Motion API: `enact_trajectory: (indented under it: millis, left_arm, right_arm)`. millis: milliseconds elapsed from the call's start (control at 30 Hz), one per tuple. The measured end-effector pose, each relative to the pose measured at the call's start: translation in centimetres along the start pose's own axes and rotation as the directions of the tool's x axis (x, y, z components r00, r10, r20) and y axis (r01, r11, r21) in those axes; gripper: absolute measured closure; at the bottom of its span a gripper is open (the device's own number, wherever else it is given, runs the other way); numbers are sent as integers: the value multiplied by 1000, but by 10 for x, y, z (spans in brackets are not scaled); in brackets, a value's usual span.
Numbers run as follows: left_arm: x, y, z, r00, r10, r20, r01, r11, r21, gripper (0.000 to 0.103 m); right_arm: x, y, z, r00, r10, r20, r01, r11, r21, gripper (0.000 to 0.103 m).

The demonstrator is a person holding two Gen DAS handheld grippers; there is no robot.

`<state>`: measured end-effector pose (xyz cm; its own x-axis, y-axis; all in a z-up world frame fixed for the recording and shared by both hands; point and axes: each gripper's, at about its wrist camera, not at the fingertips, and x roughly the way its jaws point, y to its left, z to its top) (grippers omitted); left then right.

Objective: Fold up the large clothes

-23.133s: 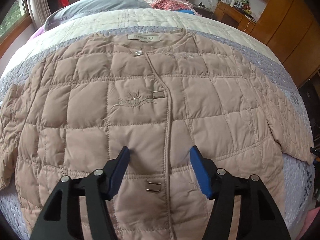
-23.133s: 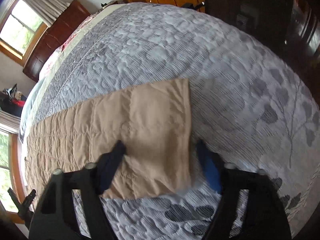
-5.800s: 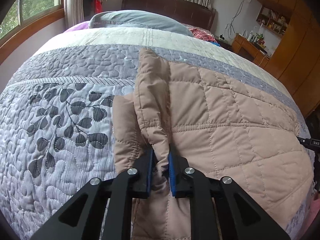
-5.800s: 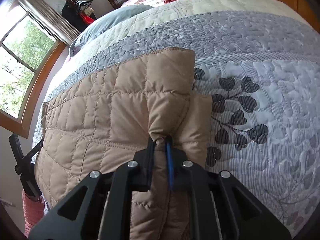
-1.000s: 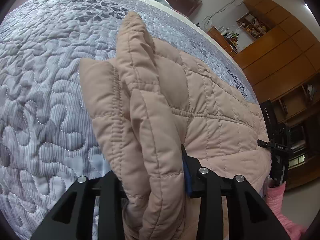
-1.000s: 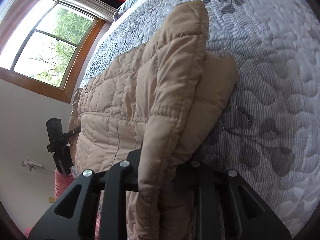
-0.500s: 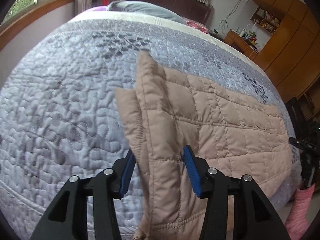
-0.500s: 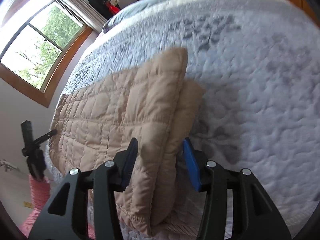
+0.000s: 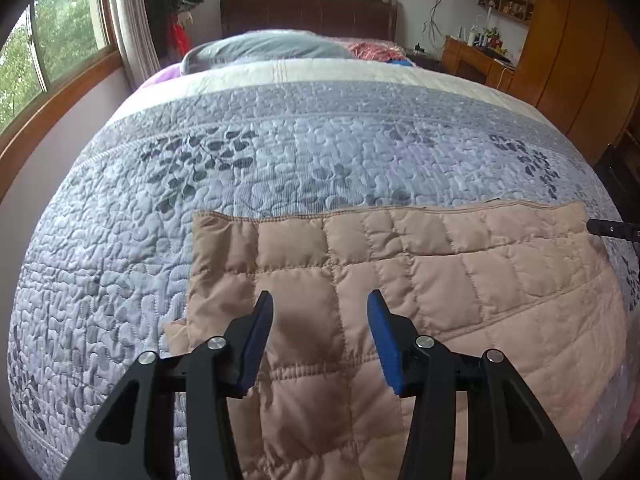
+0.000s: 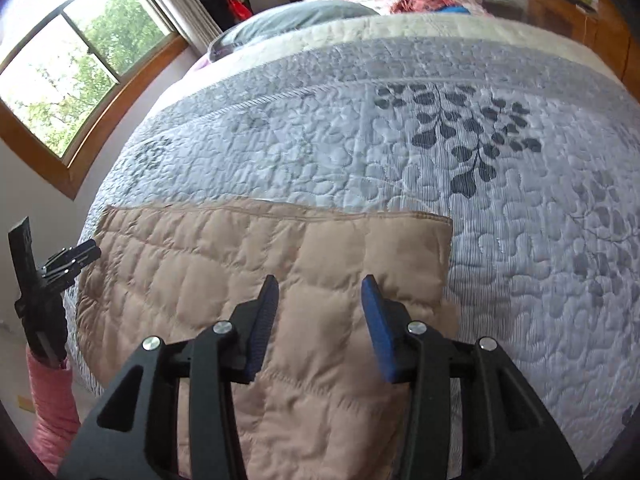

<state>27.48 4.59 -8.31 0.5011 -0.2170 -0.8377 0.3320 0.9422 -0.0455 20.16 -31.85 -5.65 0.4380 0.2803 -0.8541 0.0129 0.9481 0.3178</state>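
Note:
A beige quilted jacket (image 9: 420, 276) lies folded into a flat rectangle near the front edge of the bed, its folded edge toward the headboard. It also shows in the right wrist view (image 10: 256, 256). My left gripper (image 9: 320, 316) is open and empty above the jacket's left end. My right gripper (image 10: 319, 296) is open and empty above the jacket's right end. In the right wrist view the left gripper (image 10: 52, 272) shows at the far left past the jacket's other end.
The bed carries a grey-blue quilted cover with leaf prints (image 9: 304, 148). A grey pillow (image 9: 272, 48) and a red cloth (image 9: 376, 50) lie by the dark headboard. Windows are on the left, wooden cabinets (image 9: 568, 52) on the right.
Both grippers have opened fully, let go of the jacket's folded edge and pulled back. The jacket now lies flat, folded in half on the bed.

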Motion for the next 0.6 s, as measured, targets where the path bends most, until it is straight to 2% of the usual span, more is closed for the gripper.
enact_trajectory:
  millis: [100, 167, 333, 467, 600]
  left_arm:
    - [24, 10, -2, 999, 28, -46, -28, 1000, -7, 54]
    - [36, 16, -3, 998, 10, -66, -11, 1000, -21, 53]
    - [38, 17, -2, 997, 5, -73, -7, 999, -37, 53]
    - [6, 19, -7, 999, 19, -37, -22, 997, -78, 54]
    - [-53, 25, -37, 1000, 9, 24, -5, 991, -137, 54]
  right_arm:
    - [22, -18, 5, 999, -11, -36, 13, 999, 49, 68]
    - [34, -29, 5, 998, 10, -57, -5, 997, 80, 71]
    - [40, -38, 4, 997, 46, -57, -39, 992, 117, 71]
    - [8, -28, -5, 1000, 19, -25, -16, 996, 90, 69]
    - [-47, 4, -37, 1000, 4, 8, -4, 999, -35, 69]
